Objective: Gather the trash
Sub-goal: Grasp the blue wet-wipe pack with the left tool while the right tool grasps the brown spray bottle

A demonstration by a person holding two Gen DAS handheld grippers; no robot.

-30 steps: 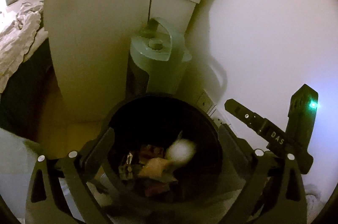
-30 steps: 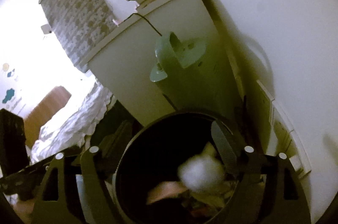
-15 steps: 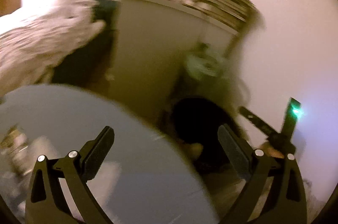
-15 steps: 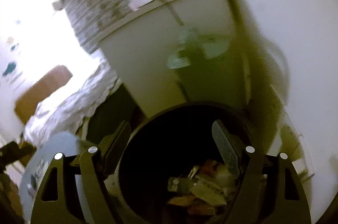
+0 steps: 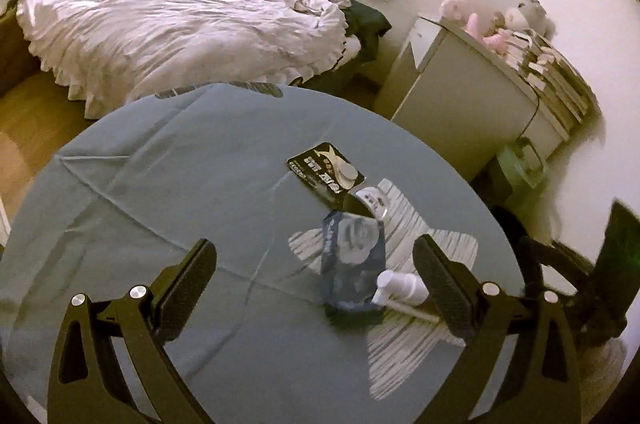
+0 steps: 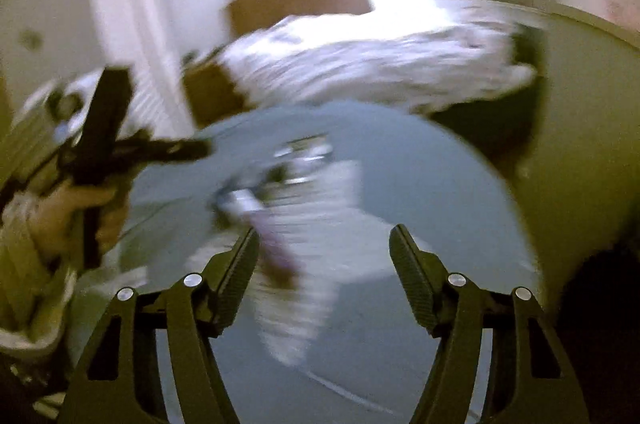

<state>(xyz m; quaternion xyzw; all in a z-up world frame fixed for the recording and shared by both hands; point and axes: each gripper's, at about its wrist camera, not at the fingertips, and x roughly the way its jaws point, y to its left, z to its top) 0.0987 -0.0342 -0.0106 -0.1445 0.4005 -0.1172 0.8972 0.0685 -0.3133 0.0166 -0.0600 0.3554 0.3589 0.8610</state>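
Note:
My left gripper [image 5: 316, 280] is open and empty above a round table with a blue cloth [image 5: 160, 184]. On the cloth lie a black packet [image 5: 326, 173], a blue wrapper [image 5: 352, 264], a small white round lid [image 5: 372, 200] and a white spray bottle [image 5: 402, 290] close to my right-hand finger. The black bin [image 5: 512, 228] shows only as a dark rim past the table's right edge. My right gripper [image 6: 324, 260] is open and empty over the same table [image 6: 420, 176]; that view is blurred, and the litter [image 6: 280, 184] is smeared.
A bed with a white ruffled cover [image 5: 168, 24] lies beyond the table. A white cabinet [image 5: 472, 104] with books and soft toys stands at the right, with a green jug [image 5: 524, 160] at its foot. The other gripper [image 5: 592, 276] shows at the right edge.
Both grippers have swung left, away from over the black bin and onto the round table. The white ball dropped into the bin. Both stay open.

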